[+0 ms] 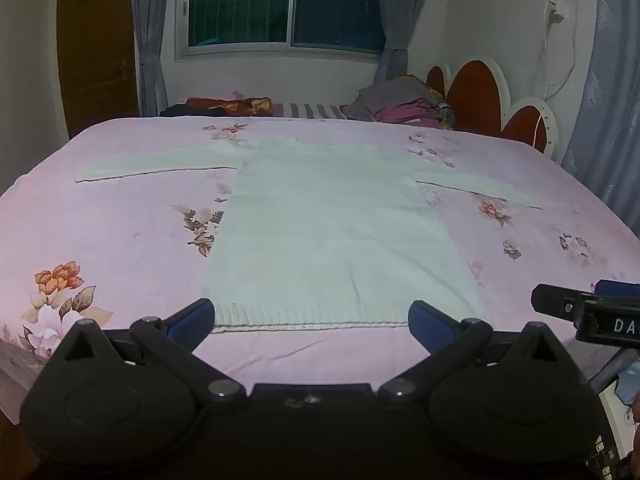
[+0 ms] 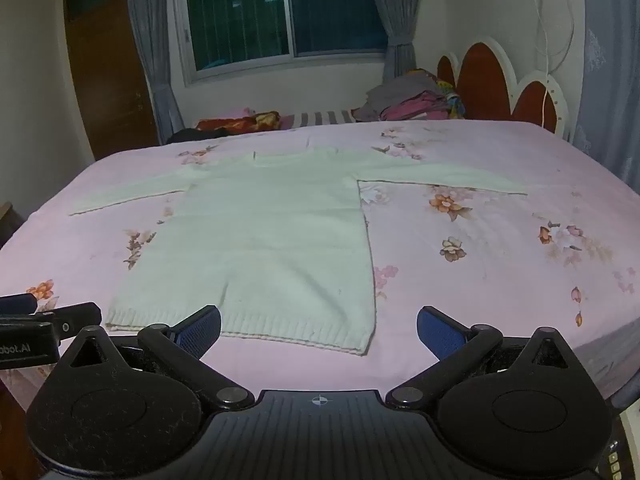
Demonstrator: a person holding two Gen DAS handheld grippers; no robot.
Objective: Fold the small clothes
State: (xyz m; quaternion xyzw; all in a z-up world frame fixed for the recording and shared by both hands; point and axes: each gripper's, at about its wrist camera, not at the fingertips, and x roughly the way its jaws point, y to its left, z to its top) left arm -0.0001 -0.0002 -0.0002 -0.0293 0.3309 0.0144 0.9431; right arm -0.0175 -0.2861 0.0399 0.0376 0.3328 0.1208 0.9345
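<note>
I am holding my left gripper (image 1: pixel 311 320) and right gripper (image 2: pixel 319 330) spread wide at the near hem of the white sweater (image 2: pixel 264 240), which is lying flat on the pink floral bed (image 2: pixel 500 280).

We see dim, bluish indoor light in both views, the dark glass window (image 1: pixel 280 4) giving none; shadows lie soft, fisheye bending curves the edges, corners go black, and everything looks slightly soft.

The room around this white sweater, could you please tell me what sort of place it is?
Most likely a home bedroom: a bed with a pink floral sheet, a red scalloped headboard, and a grey-curtained window.
</note>
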